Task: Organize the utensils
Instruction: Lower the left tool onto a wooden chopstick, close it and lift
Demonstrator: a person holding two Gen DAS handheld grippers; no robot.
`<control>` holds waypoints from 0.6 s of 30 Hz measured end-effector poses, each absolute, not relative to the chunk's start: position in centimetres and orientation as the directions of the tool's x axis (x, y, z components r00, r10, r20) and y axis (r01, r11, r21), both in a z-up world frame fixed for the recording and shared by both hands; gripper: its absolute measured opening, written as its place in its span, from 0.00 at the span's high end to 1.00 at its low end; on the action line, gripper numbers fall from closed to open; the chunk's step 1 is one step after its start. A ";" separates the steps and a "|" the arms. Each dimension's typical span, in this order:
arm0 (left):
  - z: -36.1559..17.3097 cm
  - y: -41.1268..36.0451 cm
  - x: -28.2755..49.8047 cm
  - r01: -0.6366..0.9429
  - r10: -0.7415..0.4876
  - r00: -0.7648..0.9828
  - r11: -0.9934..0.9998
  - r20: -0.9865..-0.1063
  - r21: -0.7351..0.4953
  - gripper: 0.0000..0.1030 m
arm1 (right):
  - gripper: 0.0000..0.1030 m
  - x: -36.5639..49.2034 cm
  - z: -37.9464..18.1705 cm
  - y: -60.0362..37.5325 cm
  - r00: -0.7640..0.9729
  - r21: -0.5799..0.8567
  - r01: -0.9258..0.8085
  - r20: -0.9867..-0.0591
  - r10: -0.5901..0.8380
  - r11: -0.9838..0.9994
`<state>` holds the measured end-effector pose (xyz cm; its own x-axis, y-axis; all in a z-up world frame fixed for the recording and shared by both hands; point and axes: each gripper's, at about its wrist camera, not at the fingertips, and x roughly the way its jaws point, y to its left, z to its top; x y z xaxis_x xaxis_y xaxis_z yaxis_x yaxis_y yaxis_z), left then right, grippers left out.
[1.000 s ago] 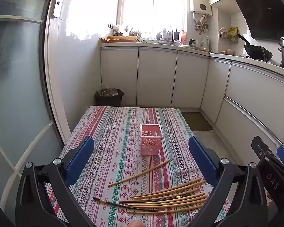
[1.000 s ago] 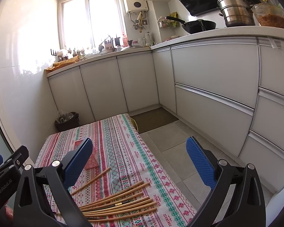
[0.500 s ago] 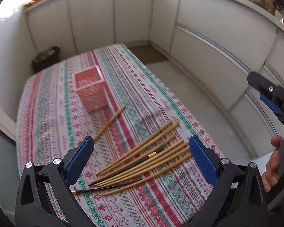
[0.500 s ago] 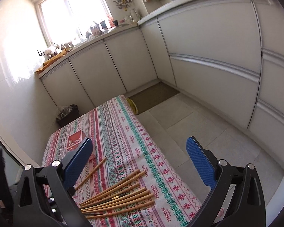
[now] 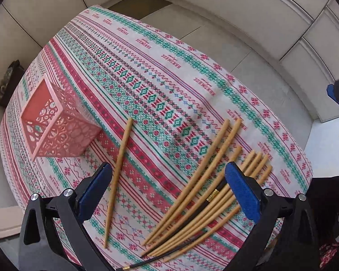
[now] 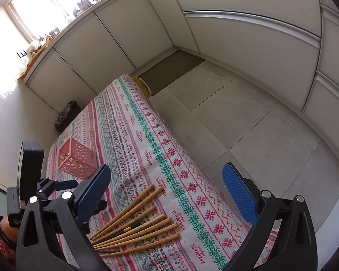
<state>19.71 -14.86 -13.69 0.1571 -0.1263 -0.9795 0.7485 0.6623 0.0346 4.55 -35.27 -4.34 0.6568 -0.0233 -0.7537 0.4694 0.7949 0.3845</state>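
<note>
Both cameras had tipped down toward the table since half a second earlier, the window and worktops slipping out of the left wrist view and the chopsticks growing larger in it. The left gripper (image 5: 168,189) hung above the patterned tablecloth (image 5: 147,72) with its blue-padded fingers spread wide and nothing between them. A fan of wooden chopsticks (image 5: 205,187) lay at lower centre of that frame, among them one dark chopstick (image 5: 192,220) with a gold band, and partly behind the right-hand pad. A single wooden chopstick (image 5: 118,169) lay apart from the bundle, just right of the left-hand pad, its upper end near the pink openwork holder (image 5: 54,124), which stood upright at the left of the frame, with no chopstick visible in it. The right gripper (image 6: 166,192) was likewise held with fingers wide apart and empty, above the table's lower edge; in its view the chopstick fan (image 6: 135,228) sat at bottom centre, and the pink holder (image 6: 75,158) at centre left. The left device showed at the lower left of that frame, held by a hand (image 6: 5,225) in a patterned sleeve. Pale cabinet doors (image 6: 248,45) and grey floor tiles (image 6: 237,124) filled the upper and right parts of the frame, and a dark bin (image 6: 66,115) stood beyond the table's far left corner.
</note>
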 end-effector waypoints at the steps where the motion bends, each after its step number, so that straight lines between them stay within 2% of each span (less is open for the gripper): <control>1: -14.2 -14.7 20.3 0.742 -0.116 0.159 0.669 -0.980 0.041 0.13 | 0.07 4.6 -4.4 -35.5 0.643 0.368 0.476 -0.765 -0.031 0.799; 6: -16.3 -13.8 22.3 0.714 -0.073 0.188 0.695 -0.979 0.086 0.33 | 0.07 5.2 -5.0 -35.8 0.617 0.339 0.484 -0.786 -0.040 0.807; 9: -17.1 -13.0 22.4 0.710 -0.080 0.189 0.699 -0.979 0.080 0.39 | 0.07 5.5 -5.2 -35.5 0.607 0.322 0.484 -0.793 -0.048 0.814; 13: -18.7 -11.9 22.8 0.694 -0.052 0.195 0.713 -0.979 0.100 0.43 | 0.07 5.8 -5.4 -35.0 0.611 0.316 0.478 -0.790 -0.052 0.820; 17: -18.8 -10.6 23.0 0.680 -0.096 0.171 0.732 -0.981 0.047 0.43 | 0.07 5.9 -5.2 -34.6 0.612 0.293 0.481 -0.787 -0.077 0.826; 18: -18.7 -10.4 23.0 0.681 -0.113 0.157 0.732 -0.981 0.025 0.47 | 0.07 5.9 -5.2 -34.5 0.611 0.288 0.482 -0.787 -0.082 0.828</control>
<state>23.00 -10.45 -18.72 0.1570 -0.1126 -0.9812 0.6809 0.7320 0.0250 5.94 -34.51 -5.17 0.6111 -0.0817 -0.7873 0.4817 0.8277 0.2880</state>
